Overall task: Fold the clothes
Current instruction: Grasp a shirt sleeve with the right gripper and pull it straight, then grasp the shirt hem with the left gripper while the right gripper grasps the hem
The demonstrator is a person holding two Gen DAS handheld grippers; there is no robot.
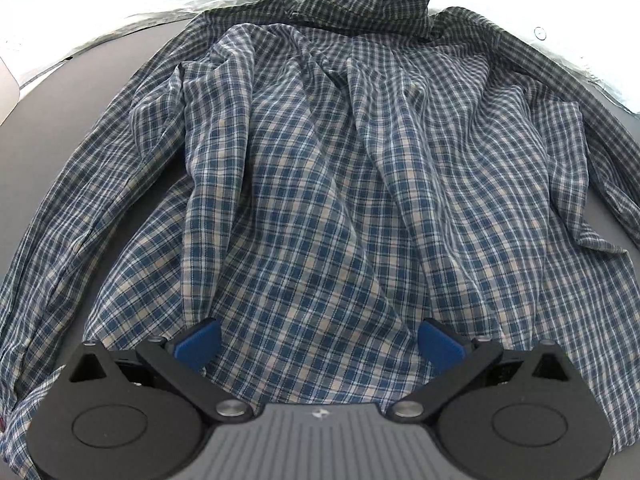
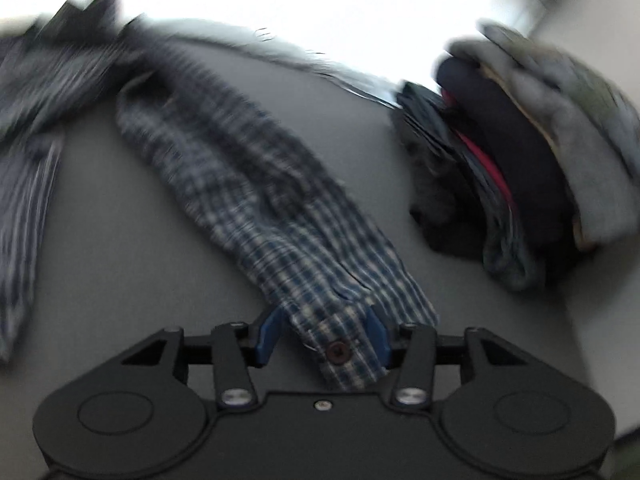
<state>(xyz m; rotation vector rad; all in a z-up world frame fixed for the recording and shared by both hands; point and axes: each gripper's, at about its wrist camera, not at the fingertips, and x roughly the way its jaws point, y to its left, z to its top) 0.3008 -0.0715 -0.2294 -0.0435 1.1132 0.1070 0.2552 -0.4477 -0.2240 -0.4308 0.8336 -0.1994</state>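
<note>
The checked shirt [image 1: 320,168] lies spread on the grey table [image 1: 48,128], collar at the far side, body rumpled into long creases, one sleeve running down each side. The job looks to be at the sleeve stage: the body is laid out but neither sleeve has been brought across it. In the right wrist view the right gripper [image 2: 322,338] stands at the sleeve's cuff [image 2: 340,344], its jaws parted with the buttoned cuff between them; the blue pads flank the cloth and do not visibly pinch it, though blur makes the contact hard to judge. The next move probably calls for gripping that cuff and carrying the sleeve [image 2: 256,184] over the shirt's body. The left gripper [image 1: 320,346] hovers over the shirt's hem, jaws wide, holding nothing. A stack of folded clothes [image 2: 520,168] sits beyond the sleeve, clear of the shirt.
</note>
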